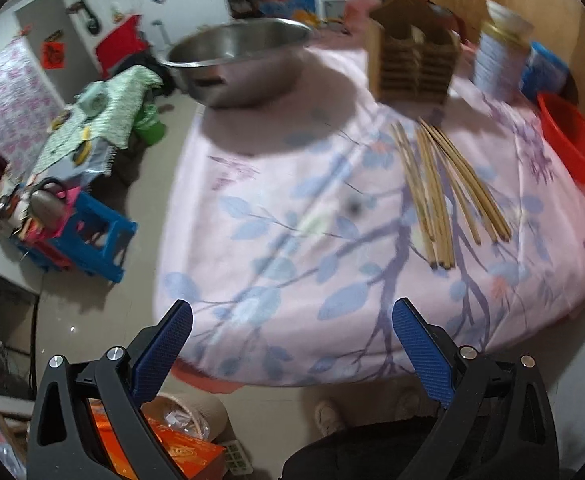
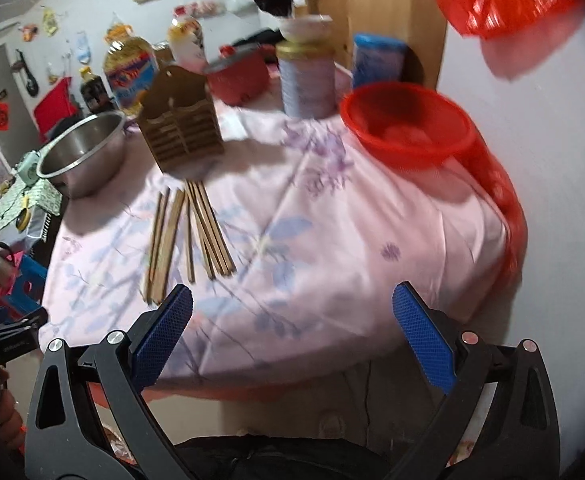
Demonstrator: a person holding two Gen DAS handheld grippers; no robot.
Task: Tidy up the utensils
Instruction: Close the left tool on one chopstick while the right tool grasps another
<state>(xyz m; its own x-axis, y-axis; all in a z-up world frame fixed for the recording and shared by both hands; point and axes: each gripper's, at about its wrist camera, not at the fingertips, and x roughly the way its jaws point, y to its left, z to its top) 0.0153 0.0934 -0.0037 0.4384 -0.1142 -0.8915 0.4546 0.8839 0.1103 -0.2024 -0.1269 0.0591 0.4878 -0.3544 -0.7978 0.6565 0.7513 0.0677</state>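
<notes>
Both the left gripper (image 1: pixel 292 316) and right gripper (image 2: pixel 292 304) hung spread and empty off the table's (image 2: pixel 372 240) near edge, while the chopsticks (image 2: pixel 188 236) lay lengthwise toward the wooden holder (image 2: pixel 182 128) at the far side, closer to the right gripper.

light: even indoor, moderately bright | shadows: soft, beside pot (image 1: pixel 240 68) and holder (image 2: pixel 182 130) on tabletop (image 1: pixel 292 216) | blur: motion blur both views | edges: fisheye bend, black vignette
</notes>
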